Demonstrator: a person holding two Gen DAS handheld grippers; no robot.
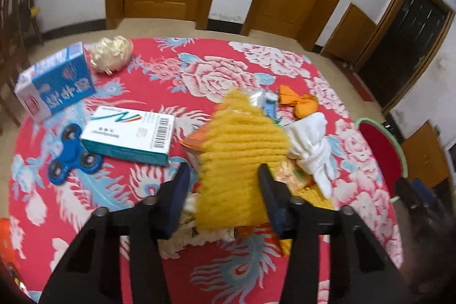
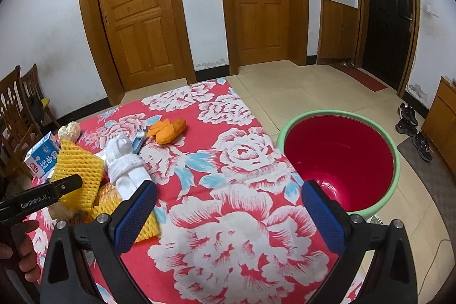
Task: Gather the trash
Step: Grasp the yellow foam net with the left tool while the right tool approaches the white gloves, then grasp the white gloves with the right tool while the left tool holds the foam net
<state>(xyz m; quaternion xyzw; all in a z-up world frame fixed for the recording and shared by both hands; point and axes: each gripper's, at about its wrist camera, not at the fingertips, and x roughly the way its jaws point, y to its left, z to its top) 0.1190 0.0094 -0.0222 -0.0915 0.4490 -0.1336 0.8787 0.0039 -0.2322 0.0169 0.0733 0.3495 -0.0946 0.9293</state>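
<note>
L gripper [image 1: 223,175] clamped on yellow foam net [image 1: 242,150], lifted over trash pile mid-table. R gripper [image 2: 228,207] released, nothing in it, near red bin [image 2: 339,158] off table's right edge.

A blue fidget spinner [image 1: 72,155] lies on the flowered tablecloth [image 1: 222,67], touching a teal-and-white box [image 1: 129,134]; a blue carton [image 1: 54,83] stands near the far edge; two wooden doors [image 2: 136,10] behind; dark shoes [image 2: 409,118] on the tiled floor [image 2: 313,90]; wooden chairs [image 2: 17,110] at the wall.
</note>
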